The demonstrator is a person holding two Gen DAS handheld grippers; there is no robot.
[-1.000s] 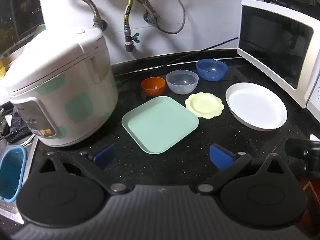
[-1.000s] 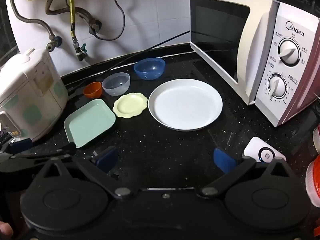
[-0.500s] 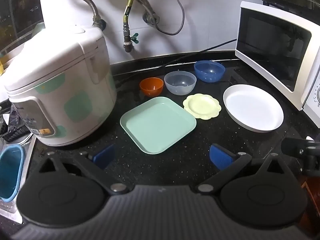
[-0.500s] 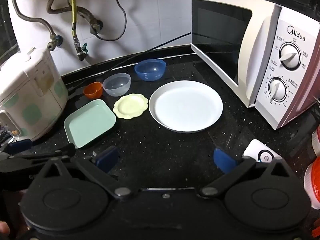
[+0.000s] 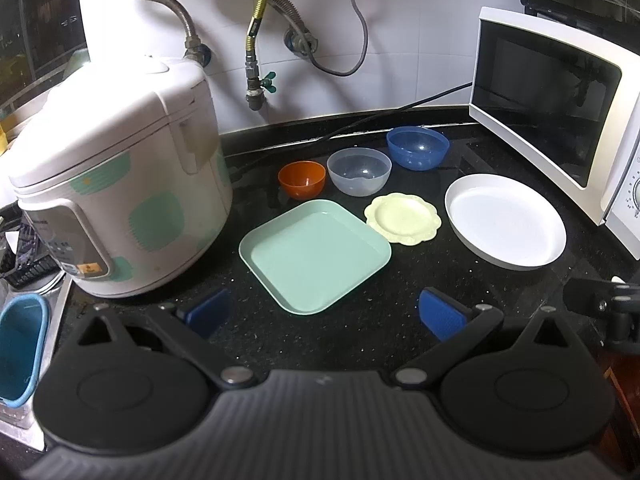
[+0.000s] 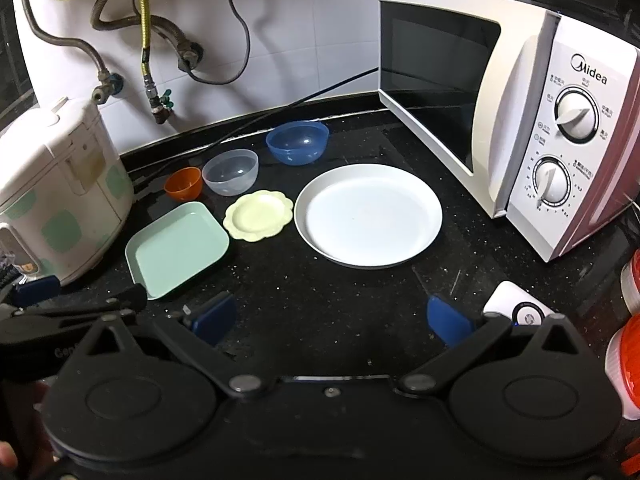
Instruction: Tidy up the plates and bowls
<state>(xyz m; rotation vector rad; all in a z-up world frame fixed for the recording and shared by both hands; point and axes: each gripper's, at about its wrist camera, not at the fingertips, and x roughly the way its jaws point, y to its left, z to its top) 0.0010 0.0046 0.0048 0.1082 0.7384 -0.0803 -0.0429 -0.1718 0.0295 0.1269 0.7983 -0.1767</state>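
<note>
On the black counter lie a mint square plate, a small yellow scalloped plate and a large white round plate. Behind them stand an orange bowl, a clear bowl and a blue bowl. My left gripper is open and empty, just in front of the mint plate. My right gripper is open and empty, in front of the white plate.
A white rice cooker stands at the left. A white microwave stands at the right. Hoses and a cable hang on the tiled wall. A white device and red-lidded containers lie at the right front.
Both grippers have drifted slightly; the dishes sit a little lower and more leftward in the left view. Nothing was taken hold of and no dish moved.
</note>
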